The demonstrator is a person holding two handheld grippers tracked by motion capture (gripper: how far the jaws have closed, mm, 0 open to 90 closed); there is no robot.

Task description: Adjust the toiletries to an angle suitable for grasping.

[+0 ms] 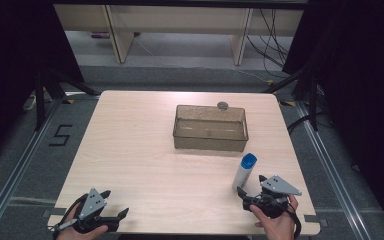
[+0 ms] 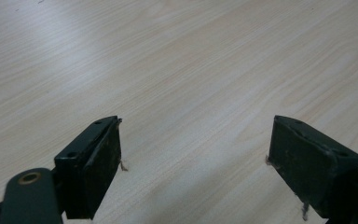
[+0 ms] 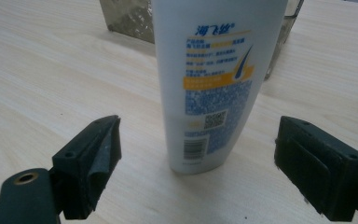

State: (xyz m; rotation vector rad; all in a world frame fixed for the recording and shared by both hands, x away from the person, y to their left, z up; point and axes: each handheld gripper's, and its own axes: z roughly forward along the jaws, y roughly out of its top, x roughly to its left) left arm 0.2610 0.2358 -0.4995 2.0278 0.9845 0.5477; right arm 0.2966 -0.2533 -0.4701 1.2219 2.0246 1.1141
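Note:
A white shampoo bottle (image 1: 243, 172) with a blue cap stands upright on the wooden table (image 1: 140, 160), near its front right. My right gripper (image 1: 250, 184) sits just in front of it, open. In the right gripper view the bottle's (image 3: 209, 84) label faces me, and it stands between the spread fingers (image 3: 93, 158) with a gap on each side. My left gripper (image 1: 116, 202) rests at the front left corner. It is open (image 2: 193, 140), with bare wood between its jaws.
A clear brownish plastic tub (image 1: 210, 142) stands empty at the back middle of the table, beyond the bottle. A small grey round object (image 1: 223, 105) lies behind its far rim. Black curtains and metal floor rails flank the table.

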